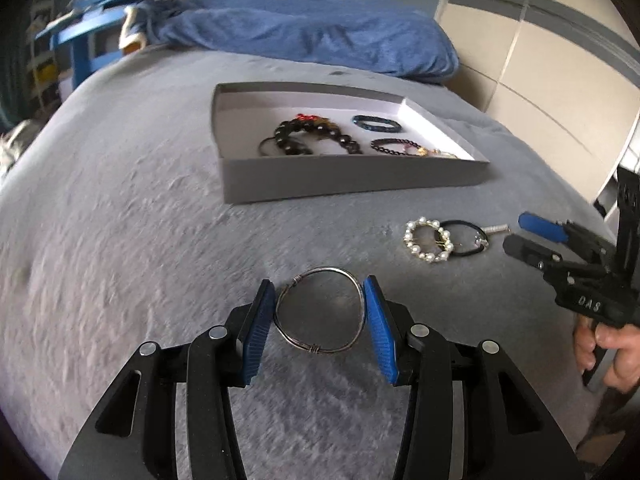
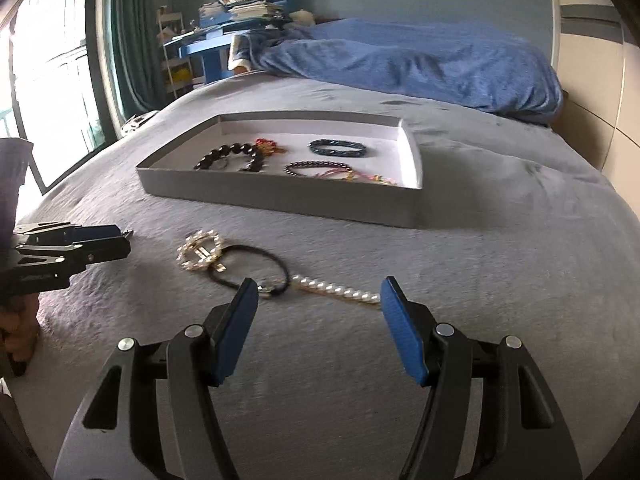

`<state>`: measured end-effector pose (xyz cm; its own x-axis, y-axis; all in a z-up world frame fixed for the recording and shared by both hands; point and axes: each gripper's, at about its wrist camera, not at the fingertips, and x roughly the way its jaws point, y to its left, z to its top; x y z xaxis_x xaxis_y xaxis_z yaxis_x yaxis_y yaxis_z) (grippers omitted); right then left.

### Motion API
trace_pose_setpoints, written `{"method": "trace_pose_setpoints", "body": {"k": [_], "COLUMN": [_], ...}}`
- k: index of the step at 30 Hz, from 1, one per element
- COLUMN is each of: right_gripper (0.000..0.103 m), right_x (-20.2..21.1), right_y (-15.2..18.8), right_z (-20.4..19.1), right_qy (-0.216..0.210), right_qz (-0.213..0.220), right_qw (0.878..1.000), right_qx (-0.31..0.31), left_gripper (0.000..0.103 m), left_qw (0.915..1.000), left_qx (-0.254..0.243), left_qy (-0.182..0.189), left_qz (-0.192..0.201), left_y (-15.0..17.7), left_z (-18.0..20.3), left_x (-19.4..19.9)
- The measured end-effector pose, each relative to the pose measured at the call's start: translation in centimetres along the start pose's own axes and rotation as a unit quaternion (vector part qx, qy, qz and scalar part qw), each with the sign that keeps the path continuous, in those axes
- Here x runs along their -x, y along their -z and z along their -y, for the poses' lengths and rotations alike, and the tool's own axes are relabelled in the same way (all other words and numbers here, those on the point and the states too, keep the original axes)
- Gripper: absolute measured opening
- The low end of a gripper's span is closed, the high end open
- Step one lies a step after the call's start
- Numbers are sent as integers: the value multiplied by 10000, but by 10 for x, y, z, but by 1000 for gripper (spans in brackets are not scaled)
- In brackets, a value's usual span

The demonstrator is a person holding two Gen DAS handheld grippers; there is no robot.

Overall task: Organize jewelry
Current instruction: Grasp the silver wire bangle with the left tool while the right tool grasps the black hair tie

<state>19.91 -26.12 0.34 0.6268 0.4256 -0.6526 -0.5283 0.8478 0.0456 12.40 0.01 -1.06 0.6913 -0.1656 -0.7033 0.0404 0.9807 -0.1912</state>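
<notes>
Several bracelets already lie inside the shallow grey tray (image 2: 280,200) on the grey bedcover (image 1: 140,240): a chunky black beaded bracelet (image 1: 316,136) with a small red tuft at its far side, a dark blue band (image 1: 374,123), and a thin dark beaded strand (image 1: 394,146) beside some pink and gold pieces at the tray's near right corner. That part of the sorting looks done. Three pieces, as far as can be seen, remain outside the tray. One is a silver wire bangle (image 1: 320,310), clamped between the blue pads of the left gripper (image 1: 320,312); both pads touch its rim, left and right, and it seems raised a little off the cover, though that is hard to tell. From there the tray lies ahead and well apart, so carrying the bangle over and letting go looks like the step in hand. The other leftovers lie together on the cover, between the two tools: a pearl ring brooch (image 2: 200,256) overlapping a black hair tie (image 2: 252,268), and a short pearl strand (image 2: 336,290) trailing from the tie. The right gripper (image 2: 318,304) hovers with its pads spread wide, holding nothing; the pearl strand lies just beyond its tips, its far end near the right pad. A hand (image 1: 604,354) grips that tool's handle.
</notes>
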Motion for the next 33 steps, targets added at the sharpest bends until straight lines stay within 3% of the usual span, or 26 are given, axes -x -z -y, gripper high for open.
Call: {"method": "trace_pose_setpoints", "body": {"k": [5,14,19,21,23,27,33], "right_gripper": [61,60,59,44,20,9,9], "right_x": [-2,-22,-34,-38,-41,-35,-14], "right_y": [1,-1,-10,-12,-13,-8,3], "right_z": [-4,-10,-3,-5,-7,-6,-6], "right_qy": [-281,-545,-747,-776,-777,-819,-792], "right_qz": [-171,-662,-687,-701,-740,-666,-459], "right_qw": [9992,9952,9911,9907,9907,9905,9921], "right_qx": [-234,-470,-857,-876,-842,-878,-859], "left_gripper": [47,47,47,47,47,47,47], "left_qw": [9996,9999,9999,9999,9999,9999,9999], "left_qx": [-154,-62,-24,-15,-8,5,0], "left_qy": [-203,-113,-75,-68,-62,-50,-56], "left_qz": [-103,-101,-104,-105,-103,-100,-100], "left_y": [1,2,2,2,2,2,2], "left_z": [7,3,2,2,1,1,2], "left_x": [-4,-4,-4,-5,-4,-4,-3]}}
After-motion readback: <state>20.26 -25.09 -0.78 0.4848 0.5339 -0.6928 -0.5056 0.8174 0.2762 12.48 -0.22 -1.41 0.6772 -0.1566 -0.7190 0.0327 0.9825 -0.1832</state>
